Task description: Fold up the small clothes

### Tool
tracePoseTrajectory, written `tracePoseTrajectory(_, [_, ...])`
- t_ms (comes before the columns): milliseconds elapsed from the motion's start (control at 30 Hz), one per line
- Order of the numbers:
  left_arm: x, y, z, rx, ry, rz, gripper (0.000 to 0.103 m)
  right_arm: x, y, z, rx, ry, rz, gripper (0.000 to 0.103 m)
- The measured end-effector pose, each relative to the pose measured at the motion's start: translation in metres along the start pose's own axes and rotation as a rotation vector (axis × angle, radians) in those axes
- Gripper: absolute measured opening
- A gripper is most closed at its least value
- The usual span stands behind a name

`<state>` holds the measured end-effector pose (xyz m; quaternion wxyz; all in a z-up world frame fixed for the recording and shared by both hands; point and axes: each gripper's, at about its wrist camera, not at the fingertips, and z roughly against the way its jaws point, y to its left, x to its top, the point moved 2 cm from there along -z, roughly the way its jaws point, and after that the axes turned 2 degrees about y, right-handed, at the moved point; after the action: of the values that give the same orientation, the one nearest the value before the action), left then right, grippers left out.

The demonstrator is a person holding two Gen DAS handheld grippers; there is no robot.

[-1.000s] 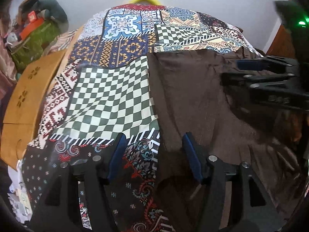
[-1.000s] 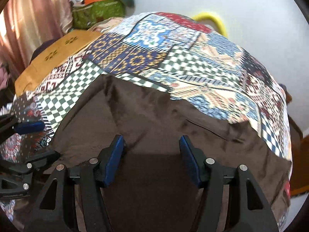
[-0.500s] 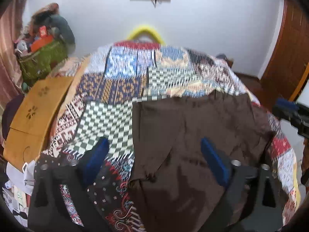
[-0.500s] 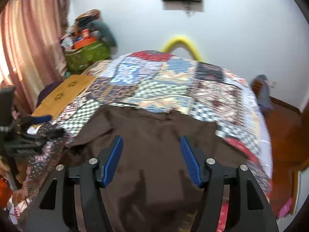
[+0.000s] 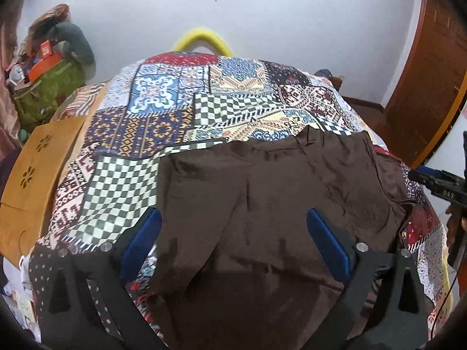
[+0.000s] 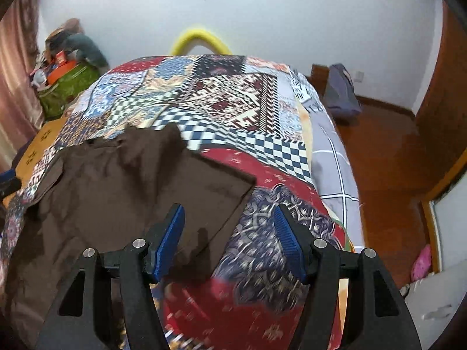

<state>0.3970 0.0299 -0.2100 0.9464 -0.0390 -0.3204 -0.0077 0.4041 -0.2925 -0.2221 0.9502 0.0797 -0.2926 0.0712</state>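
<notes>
A dark brown garment (image 5: 262, 192) lies spread flat on the patchwork bed cover (image 5: 163, 108). My left gripper (image 5: 233, 233) hangs above the garment's near part, jaws wide open, nothing between the pads. In the right wrist view the garment (image 6: 122, 192) fills the left, with one squared corner (image 6: 221, 183) pointing right. My right gripper (image 6: 230, 233) hovers open over that corner and the cover beside it, gripping nothing. The right gripper (image 5: 437, 180) also shows at the right edge of the left wrist view.
A yellow wooden board (image 5: 35, 157) lies along the bed's left side, with a green bag (image 5: 43, 87) of clutter behind it. A yellow arc (image 5: 201, 36) stands at the bed's far end. Right of the bed are wooden floor (image 6: 388, 160), a grey bag (image 6: 341, 93) and a brown door (image 5: 432, 73).
The left gripper's jaws spread wide and it pulled up and back from the garment. The right gripper swung right, from over the garment's middle to its right corner.
</notes>
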Motion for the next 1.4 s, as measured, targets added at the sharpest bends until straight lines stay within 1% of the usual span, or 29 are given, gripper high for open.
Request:
tracePoseTrajectory(100, [0.001, -0.006, -0.012, 0.009, 0.015, -0.023, 0.1, 0.006, -0.006, -0.016, -0.001, 0.008, -0.015, 0.059])
tracePoseTrajectory(167, [0.0, -0.008, -0.017, 0.01, 0.025, -0.033, 0.1, 0.008, -0.008, -0.025, -0.04, 0.023, -0.015, 0.056])
tracePoseTrajectory(300, [-0.002, -0.01, -0.024, 0.024, 0.038, -0.057, 0.1, 0.013, -0.009, -0.037, -0.076, 0.025, 0.006, 0.036])
tracePoseTrajectory(367, [-0.005, -0.01, -0.024, 0.033, 0.04, -0.069, 0.1, 0.014, -0.01, -0.038, -0.084, 0.014, 0.013, 0.031])
tracePoseTrajectory(433, [-0.007, -0.008, -0.024, 0.045, 0.043, -0.075, 0.1, 0.011, -0.009, -0.034, -0.105, -0.003, 0.04, 0.019])
tracePoseTrajectory(500, [-0.009, -0.007, -0.024, 0.051, 0.048, -0.072, 0.1, 0.009, -0.011, -0.028, -0.102, -0.017, 0.049, 0.012])
tracePoseTrajectory(633, [-0.011, -0.004, -0.02, 0.049, 0.05, -0.06, 0.1, 0.011, -0.013, -0.014, -0.067, -0.037, 0.049, 0.005])
tracePoseTrajectory(767, [-0.011, -0.004, -0.014, 0.054, 0.05, -0.056, 0.1, 0.016, -0.005, 0.003, -0.076, -0.072, 0.069, 0.005])
tracePoseTrajectory(833, [-0.011, -0.004, -0.009, 0.05, 0.042, -0.058, 0.1, 0.017, -0.002, 0.009, -0.019, -0.072, 0.049, 0.005])
tracePoseTrajectory(900, [-0.011, -0.004, -0.005, 0.049, 0.032, -0.063, 0.1, 0.015, 0.0, 0.009, 0.023, -0.045, 0.037, 0.005])
tracePoseTrajectory(967, [-0.011, -0.003, -0.002, 0.051, 0.027, -0.07, 0.1, 0.012, 0.003, 0.002, 0.035, -0.013, 0.041, 0.006])
tracePoseTrajectory(1000, [-0.011, -0.004, -0.002, 0.052, 0.028, -0.072, 0.1, 0.009, 0.005, -0.005, 0.018, 0.011, 0.052, 0.011])
tracePoseTrajectory(1033, [-0.012, -0.003, -0.002, 0.054, 0.028, -0.075, 0.1, 0.006, 0.005, -0.011, -0.008, 0.027, 0.06, 0.017])
tracePoseTrajectory(1100, [-0.013, -0.002, -0.002, 0.058, 0.029, -0.076, 0.1, 0.002, 0.005, -0.022, -0.031, 0.045, 0.069, 0.023])
tracePoseTrajectory(1133, [-0.013, 0.0, -0.002, 0.06, 0.031, -0.075, 0.1, 0.0, 0.005, -0.026, -0.045, 0.047, 0.074, 0.024])
tracePoseTrajectory(1200, [-0.015, 0.003, -0.002, 0.055, 0.034, -0.065, 0.1, 0.0, 0.005, -0.025, -0.067, 0.028, 0.083, 0.024])
tracePoseTrajectory(1267, [-0.016, 0.006, -0.003, 0.047, 0.04, -0.054, 0.101, 0.002, 0.006, -0.019, -0.09, -0.004, 0.085, 0.03])
tracePoseTrajectory(1300, [-0.016, 0.007, -0.004, 0.042, 0.043, -0.048, 0.101, 0.003, 0.006, -0.015, -0.09, -0.021, 0.086, 0.035])
tracePoseTrajectory(1367, [-0.016, 0.008, -0.005, 0.036, 0.043, -0.041, 0.1, 0.006, 0.004, -0.005, -0.078, -0.076, 0.088, 0.036])
tracePoseTrajectory(1400, [-0.015, 0.008, -0.006, 0.035, 0.042, -0.04, 0.1, 0.008, 0.004, -0.001, -0.085, -0.093, 0.09, 0.039])
